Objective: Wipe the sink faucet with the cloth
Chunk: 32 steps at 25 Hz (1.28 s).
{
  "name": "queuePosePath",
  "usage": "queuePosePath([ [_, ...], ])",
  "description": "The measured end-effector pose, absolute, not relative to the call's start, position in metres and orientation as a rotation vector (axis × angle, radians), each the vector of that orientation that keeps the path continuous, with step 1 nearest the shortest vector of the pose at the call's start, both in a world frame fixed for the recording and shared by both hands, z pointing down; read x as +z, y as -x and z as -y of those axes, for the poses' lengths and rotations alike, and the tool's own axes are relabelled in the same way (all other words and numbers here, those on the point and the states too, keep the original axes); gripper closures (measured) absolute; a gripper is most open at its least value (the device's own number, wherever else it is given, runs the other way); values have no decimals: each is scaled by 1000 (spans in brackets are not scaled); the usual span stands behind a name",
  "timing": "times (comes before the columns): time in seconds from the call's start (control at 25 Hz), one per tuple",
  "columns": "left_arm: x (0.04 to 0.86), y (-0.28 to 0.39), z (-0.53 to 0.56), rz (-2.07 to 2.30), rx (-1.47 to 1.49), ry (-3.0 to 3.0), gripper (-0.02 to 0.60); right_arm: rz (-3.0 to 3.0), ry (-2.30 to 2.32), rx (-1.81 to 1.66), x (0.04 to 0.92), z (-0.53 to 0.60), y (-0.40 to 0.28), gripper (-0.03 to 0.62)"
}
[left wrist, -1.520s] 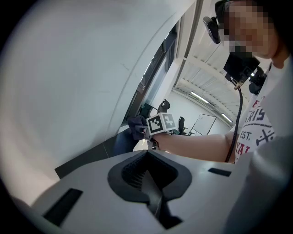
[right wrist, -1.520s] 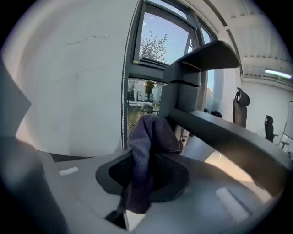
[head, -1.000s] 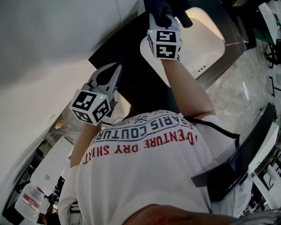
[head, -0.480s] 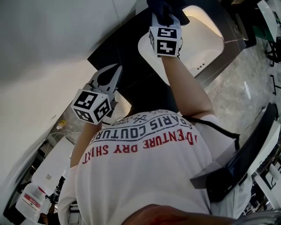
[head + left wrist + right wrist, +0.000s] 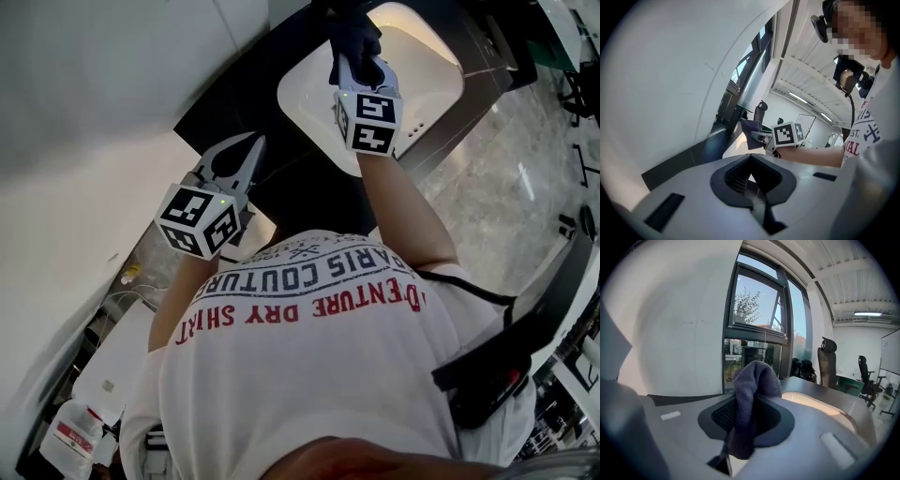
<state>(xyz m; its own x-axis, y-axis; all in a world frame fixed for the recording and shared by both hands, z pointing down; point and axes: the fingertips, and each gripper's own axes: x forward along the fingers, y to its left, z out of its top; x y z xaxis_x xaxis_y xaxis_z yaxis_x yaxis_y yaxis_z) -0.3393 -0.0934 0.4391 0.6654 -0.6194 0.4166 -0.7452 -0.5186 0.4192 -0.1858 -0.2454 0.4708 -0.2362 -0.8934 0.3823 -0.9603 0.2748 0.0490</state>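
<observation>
Two tongs show in the head view, held out ahead of the person's white printed shirt [image 5: 309, 356]. The left tongs [image 5: 253, 145] hang over the dark counter [image 5: 281, 159] beside the white sink [image 5: 309, 94], their tips drawn together with nothing between them. The right tongs [image 5: 356, 58] reach out over the sink's far rim, clamped on a dark cloth [image 5: 354, 28] that bunches up beyond their tips (the faucet cannot be picked out behind it). The two tongs are well apart.

In the left gripper view, the left tongs [image 5: 751, 174] are closed and empty, the ribbed pads meeting at the front. Beyond them the right tongs [image 5: 761, 136] appear from the side, with the cloth [image 5: 751, 127] hanging from their front end over the pale basin.

In the right gripper view, the right tongs [image 5: 745, 427] pinch the cloth [image 5: 752, 385] between their pads. It rises above the jaws in a rounded fold and trails down toward the camera. To the right lies the sink's lit edge [image 5: 815, 401], and behind it are a tall window [image 5: 754, 301] and an office chair [image 5: 827, 359].
</observation>
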Motion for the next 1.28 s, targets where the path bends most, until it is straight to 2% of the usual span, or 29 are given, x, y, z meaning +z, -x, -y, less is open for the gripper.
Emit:
queuePosePath([
  [0.16,438,332,89,1041,300,-2312,580,2207,-1696,303,476,240,172,519],
  [0.4,429,334,82,1057,283,-2336,580,2357,-1564,261,459,224,193,519],
  [0.6,412,336,68,1109,244,-2341,580,2575,-1243,378,430,161,218,519],
  [0.8,391,317,43,1182,234,-2338,580,2701,-963,347,393,106,222,519],
  [1.08,374,230,27,1375,206,-2311,580,2821,-745,278,372,91,151,519],
  [1.28,375,116,10,1545,136,-2255,580,2866,-543,217,378,62,45,519],
])
